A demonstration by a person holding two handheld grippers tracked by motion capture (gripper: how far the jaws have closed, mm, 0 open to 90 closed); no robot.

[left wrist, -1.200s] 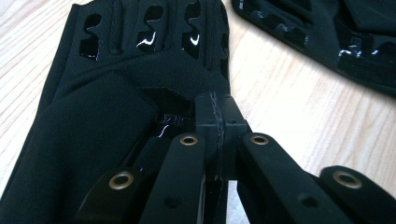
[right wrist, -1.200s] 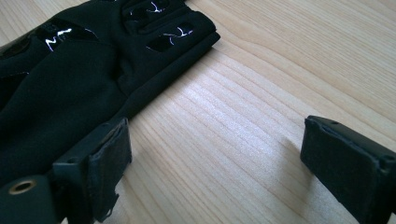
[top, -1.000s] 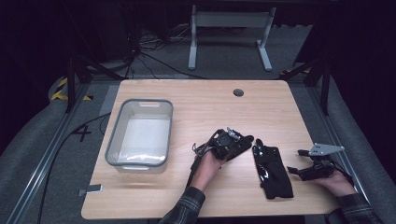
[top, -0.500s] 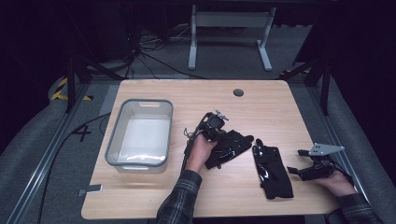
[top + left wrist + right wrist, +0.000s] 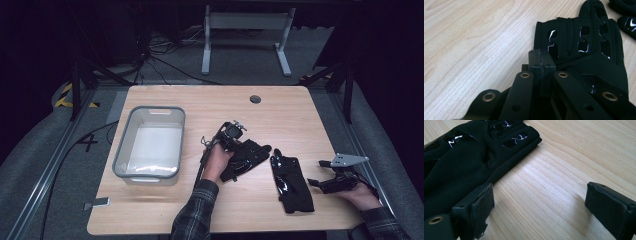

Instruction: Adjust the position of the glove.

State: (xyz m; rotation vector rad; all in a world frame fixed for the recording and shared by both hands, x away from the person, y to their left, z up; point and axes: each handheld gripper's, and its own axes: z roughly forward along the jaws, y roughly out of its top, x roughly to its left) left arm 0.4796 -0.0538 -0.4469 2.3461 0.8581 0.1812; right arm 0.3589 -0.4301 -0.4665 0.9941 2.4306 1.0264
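Note:
Two black gloves lie on the wooden table [image 5: 165, 215]. My left gripper [image 5: 231, 136] [image 5: 541, 70] is at the left end of the first glove [image 5: 248, 156] [image 5: 584, 47], low over the wood. Its pads are pressed together, and I see no fabric between them. The second glove [image 5: 292, 183] [image 5: 454, 170] lies flat farther right. My right gripper [image 5: 317, 175] [image 5: 541, 212] rests open just right of that glove. One jaw sits by the glove's edge, the other over bare wood, and nothing is between them.
An empty grey plastic bin [image 5: 120, 160] stands on the left part of the table. A round cable hole [image 5: 255, 99] sits near the far edge. Beyond the table are a metal stand's legs [image 5: 245, 45] and floor cables.
My left gripper has moved left and away from me, from over the first glove's middle to its left end. The glove stayed roughly in place. The right gripper has not moved.

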